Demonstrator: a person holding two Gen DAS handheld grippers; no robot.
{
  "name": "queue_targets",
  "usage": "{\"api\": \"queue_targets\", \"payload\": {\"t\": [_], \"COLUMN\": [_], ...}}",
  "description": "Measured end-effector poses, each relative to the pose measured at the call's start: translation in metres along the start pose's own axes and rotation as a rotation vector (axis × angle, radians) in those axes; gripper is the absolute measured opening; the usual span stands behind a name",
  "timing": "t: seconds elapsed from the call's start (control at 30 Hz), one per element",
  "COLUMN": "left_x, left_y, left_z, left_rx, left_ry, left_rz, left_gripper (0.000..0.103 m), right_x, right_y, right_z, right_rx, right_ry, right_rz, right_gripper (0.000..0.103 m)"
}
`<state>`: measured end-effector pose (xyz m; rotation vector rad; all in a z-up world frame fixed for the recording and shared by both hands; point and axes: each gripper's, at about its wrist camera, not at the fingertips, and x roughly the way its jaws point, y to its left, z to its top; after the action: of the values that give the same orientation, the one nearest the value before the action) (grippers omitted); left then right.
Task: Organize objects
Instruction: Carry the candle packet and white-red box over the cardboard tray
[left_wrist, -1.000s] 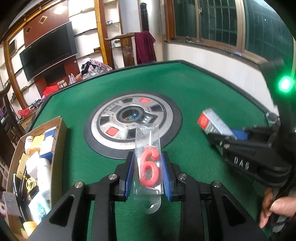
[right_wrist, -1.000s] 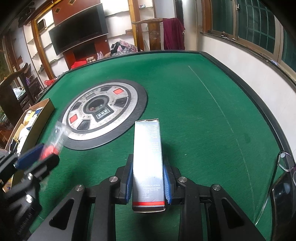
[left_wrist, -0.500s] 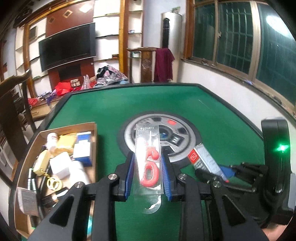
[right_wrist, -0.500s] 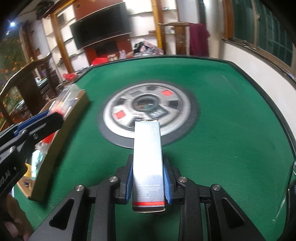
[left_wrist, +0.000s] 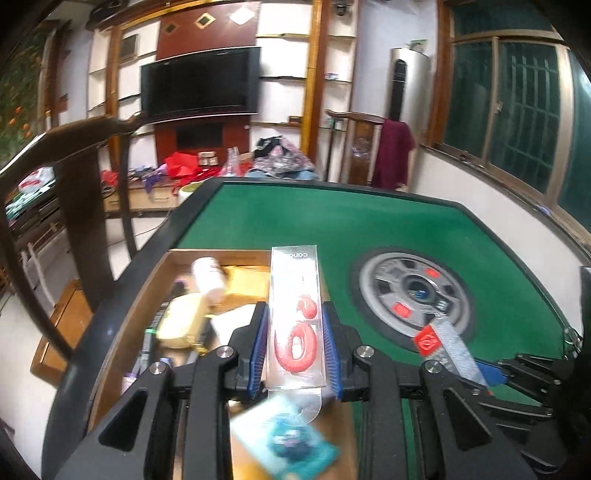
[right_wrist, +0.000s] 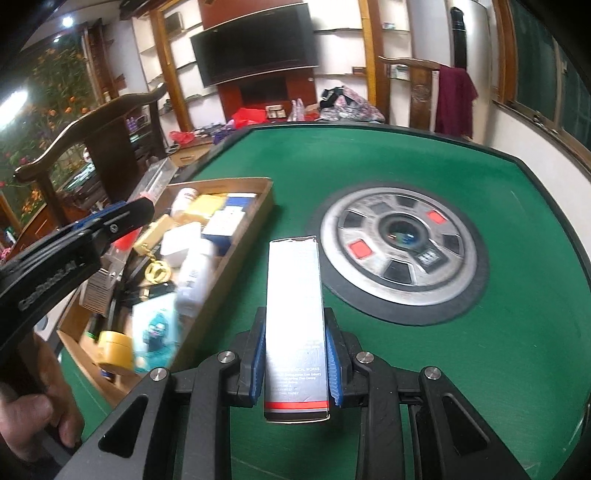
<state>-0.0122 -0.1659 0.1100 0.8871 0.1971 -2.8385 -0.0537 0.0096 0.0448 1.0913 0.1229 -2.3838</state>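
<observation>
Now that both hands have swung from mid-table to the cluttered cardboard tray (right_wrist: 266, 199), the left gripper (left_wrist: 295, 345) clamps a clear-packaged red number candle (left_wrist: 295, 321) above it, while the right gripper (right_wrist: 295, 360) grips a tall grey carton (right_wrist: 295, 314) beside it; drop-off looks next.

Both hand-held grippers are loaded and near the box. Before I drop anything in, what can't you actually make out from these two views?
- Left wrist view: the near half of the cardboard box is hidden behind the left hand-held gripper and its candle pack.
- Both views: the teal packet in the box is motion-blurred; contents unreadable.
- Right wrist view: small print on the grey carton in the right hand-held gripper is too small.
- Right wrist view: the left hand-held gripper covers the box's left corner.
</observation>
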Motion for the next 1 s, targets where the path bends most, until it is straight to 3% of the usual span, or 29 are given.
{"api": "queue_targets", "payload": {"t": [0.4, 0.8, 1.0], "left_x": [0.009, 0.030, 0.037], "left_y": [0.056, 0.068, 0.064], "left_z": [-0.001, -0.009, -0.012], "left_rx": [-0.089, -0.119, -0.108], "left_ry": [0.041, 0.118, 0.141], "left_rz": [0.021, 0.045, 0.061], "left_gripper": [0.027, 0.027, 0.027], "right_x": [0.015, 0.063, 0.074], "right_y": [0.049, 0.079, 0.070], "right_z": [0.028, 0.037, 0.054], "right_rx": [-0.029, -0.061, -0.039], "right_ry": [0.011, 0.097, 0.090], "right_rz": [0.091, 0.142, 0.133], "right_gripper": [0.030, 0.031, 0.031]}}
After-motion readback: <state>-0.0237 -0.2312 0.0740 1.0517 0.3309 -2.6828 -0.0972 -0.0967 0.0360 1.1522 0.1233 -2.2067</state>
